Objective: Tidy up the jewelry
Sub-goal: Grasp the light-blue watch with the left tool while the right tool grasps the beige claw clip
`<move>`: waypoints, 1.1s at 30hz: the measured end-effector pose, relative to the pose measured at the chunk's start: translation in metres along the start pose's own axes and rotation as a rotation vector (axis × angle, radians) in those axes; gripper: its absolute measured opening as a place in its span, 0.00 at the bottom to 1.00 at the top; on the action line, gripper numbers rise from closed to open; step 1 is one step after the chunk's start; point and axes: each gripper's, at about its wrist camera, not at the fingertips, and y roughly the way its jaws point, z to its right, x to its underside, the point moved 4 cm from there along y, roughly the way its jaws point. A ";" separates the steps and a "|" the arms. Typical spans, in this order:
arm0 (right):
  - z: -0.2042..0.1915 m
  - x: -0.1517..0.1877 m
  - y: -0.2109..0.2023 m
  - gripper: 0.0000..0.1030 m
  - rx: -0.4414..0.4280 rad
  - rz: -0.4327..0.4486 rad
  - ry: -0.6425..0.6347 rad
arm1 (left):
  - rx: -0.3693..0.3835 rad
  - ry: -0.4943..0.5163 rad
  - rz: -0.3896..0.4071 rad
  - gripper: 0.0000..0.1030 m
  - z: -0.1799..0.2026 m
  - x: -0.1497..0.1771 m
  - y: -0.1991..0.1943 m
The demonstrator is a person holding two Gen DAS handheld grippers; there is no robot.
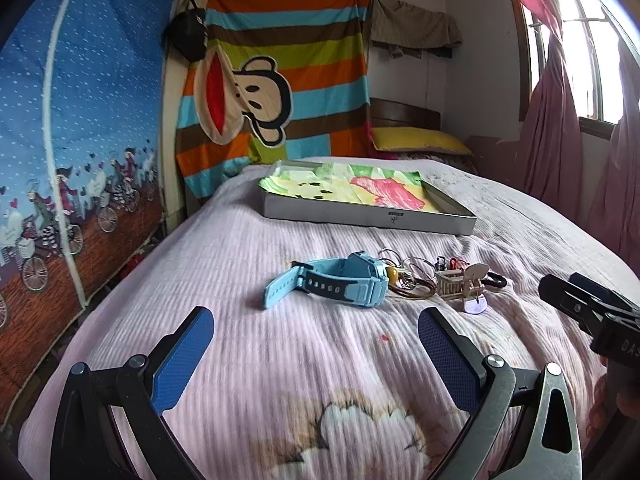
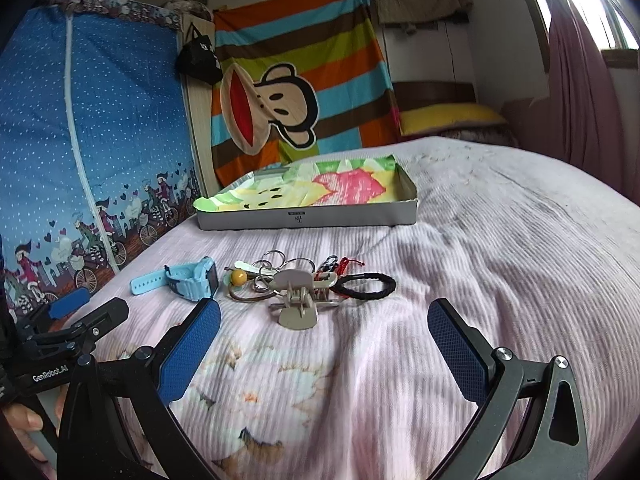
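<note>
Light-blue rubber-strap watch (image 1: 334,282) left of key-ring pile (image 2: 276,270) on bed (image 2: 500,240): light, stiff case, floppy strap; take at case. Left tongs (image 1: 316,344), right tongs (image 2: 324,336) both apart, empty.

Two hand-held grippers, left gripper (image 1: 316,354) and right gripper (image 2: 324,346), each with black angular linkage arms, round silver pivot screws and blue cross-hatched textured finger pads (image 2: 191,350); the left body carries white "GenRobot.AI" lettering (image 2: 50,376).
</note>
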 end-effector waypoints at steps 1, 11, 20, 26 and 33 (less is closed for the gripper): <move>0.000 -0.003 0.004 0.99 -0.004 -0.007 -0.003 | 0.008 0.004 -0.005 1.00 -0.001 -0.003 0.004; -0.010 -0.017 0.045 0.69 -0.051 -0.084 -0.052 | 0.094 0.069 -0.104 1.00 0.009 -0.020 0.048; -0.010 -0.009 0.080 0.62 -0.095 -0.170 -0.049 | 0.162 0.061 -0.235 1.00 0.013 -0.015 0.088; -0.012 -0.007 0.094 0.54 -0.096 -0.187 -0.067 | 0.192 -0.001 -0.255 0.95 0.008 -0.022 0.106; -0.020 -0.004 0.107 0.54 -0.133 -0.216 -0.061 | 0.204 -0.025 -0.265 0.82 0.007 -0.020 0.116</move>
